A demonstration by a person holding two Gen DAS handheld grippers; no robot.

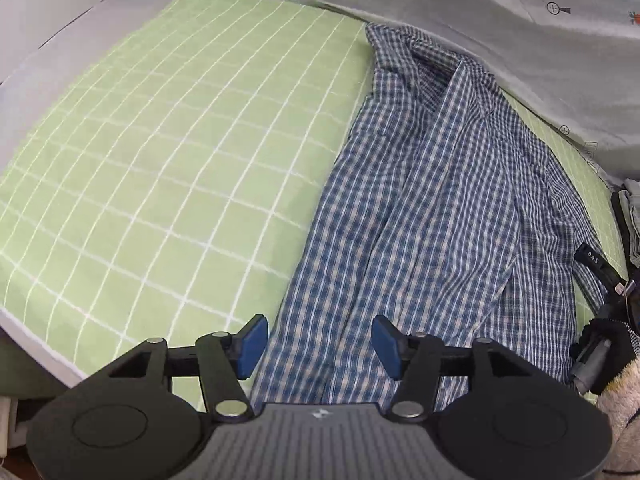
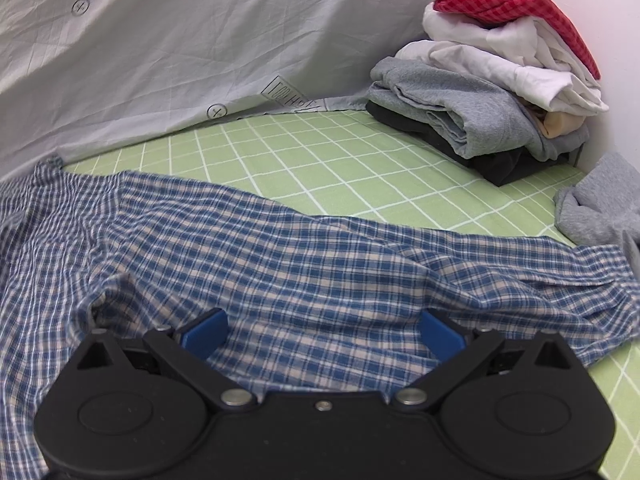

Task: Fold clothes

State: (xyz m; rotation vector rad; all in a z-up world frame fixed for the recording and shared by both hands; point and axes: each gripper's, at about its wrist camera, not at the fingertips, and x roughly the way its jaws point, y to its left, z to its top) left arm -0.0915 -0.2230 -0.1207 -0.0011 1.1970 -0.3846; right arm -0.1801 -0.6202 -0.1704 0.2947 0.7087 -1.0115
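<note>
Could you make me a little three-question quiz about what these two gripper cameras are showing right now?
1. True or false: the left gripper is clamped shut on the blue plaid shirt.
2. Multiple choice: what lies on top of the pile of folded clothes in the right wrist view? A) red checked garment B) black trousers C) yellow towel
3. Fill in: the shirt lies on a green ____ sheet.

Key
1. False: its jaws stand open above the shirt's lower edge, as do those of the right gripper.
2. A, the red checked garment.
3. Checked, with white grid lines.
</note>
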